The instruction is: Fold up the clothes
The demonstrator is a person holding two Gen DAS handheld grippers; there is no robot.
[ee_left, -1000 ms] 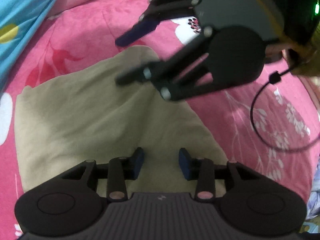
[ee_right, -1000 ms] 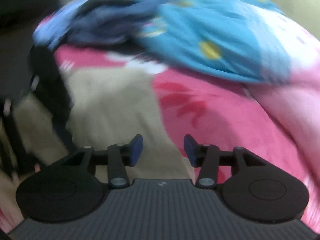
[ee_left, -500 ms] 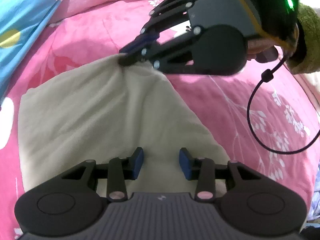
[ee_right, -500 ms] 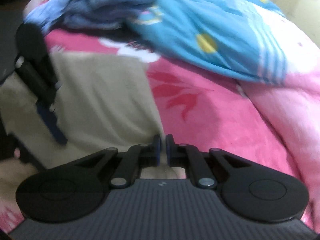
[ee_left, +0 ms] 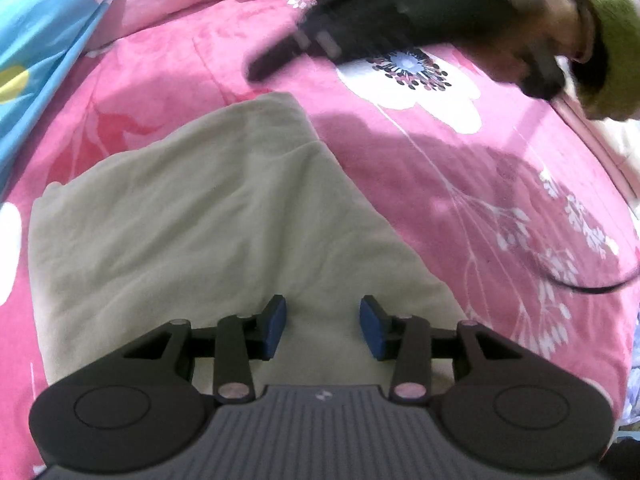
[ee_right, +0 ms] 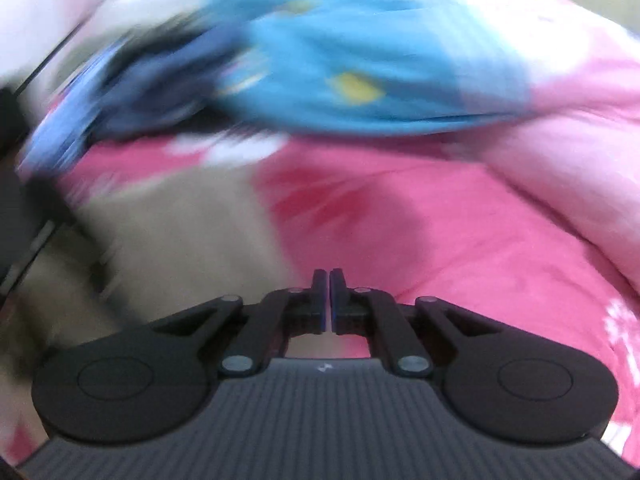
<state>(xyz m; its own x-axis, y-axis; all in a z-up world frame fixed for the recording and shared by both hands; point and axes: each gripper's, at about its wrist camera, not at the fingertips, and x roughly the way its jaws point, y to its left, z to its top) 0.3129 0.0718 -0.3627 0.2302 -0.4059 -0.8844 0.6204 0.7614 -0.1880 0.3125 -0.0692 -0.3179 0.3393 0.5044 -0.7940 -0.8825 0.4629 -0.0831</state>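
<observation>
A beige garment (ee_left: 192,220) lies folded on the pink flowered blanket (ee_left: 440,184). My left gripper (ee_left: 323,328) hovers open over its near edge, blue pads apart with nothing between them. The right gripper (ee_left: 260,70) shows blurred at the top of the left wrist view, just beyond the garment's far corner and clear of it. In its own view the right gripper (ee_right: 330,300) is shut, its pads together with no cloth between them. The garment (ee_right: 172,232) lies to its left there, blurred.
A blue quilt (ee_left: 36,20) with yellow spots bunches at the far left, also blurred as the blue quilt (ee_right: 360,60). Dark blue clothes (ee_right: 140,96) lie piled beside it. A hand in a green sleeve (ee_left: 612,12) holds the right gripper. A black cable (ee_left: 580,288) hangs at right.
The right gripper closed at the garment's far corner, then lifted away from it, staying shut. The corner now lies flat. My left gripper has held still and open.
</observation>
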